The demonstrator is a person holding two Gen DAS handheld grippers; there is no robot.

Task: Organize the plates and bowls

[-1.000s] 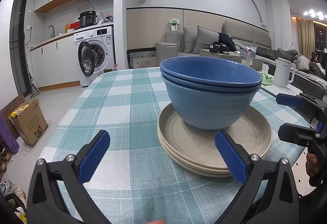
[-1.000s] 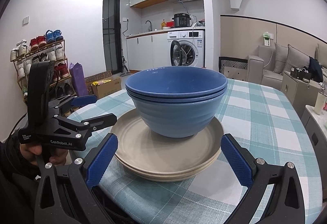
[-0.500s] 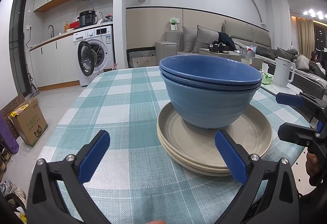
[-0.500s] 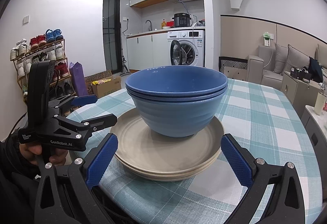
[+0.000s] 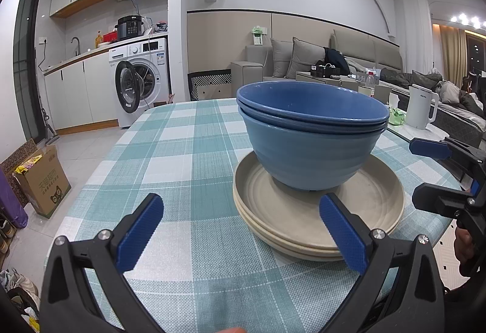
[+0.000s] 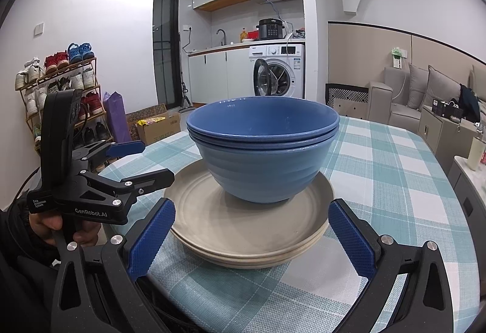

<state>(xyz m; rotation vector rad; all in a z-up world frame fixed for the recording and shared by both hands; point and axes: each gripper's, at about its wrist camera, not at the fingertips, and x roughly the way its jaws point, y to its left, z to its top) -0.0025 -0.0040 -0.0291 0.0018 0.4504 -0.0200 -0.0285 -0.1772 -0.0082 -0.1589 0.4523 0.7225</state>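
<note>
Bowls (image 5: pixel 313 135) are sitting nested on stacked plates (image 5: pixel 319 211); stacking looks done. I am holding both grippers, left (image 5: pixel 243 229) and right (image 6: pixel 252 235), spread wide, gripping nothing.

There are two blue bowls (image 5: pixel 313 138), one sitting inside the other. There are two tan plates (image 5: pixel 376 208) in a pile under them. There are two grippers.

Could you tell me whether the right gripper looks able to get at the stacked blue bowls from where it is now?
Probably yes: the right gripper is open and faces the blue bowls directly, with only the low rim of the beige plates between them.
</note>
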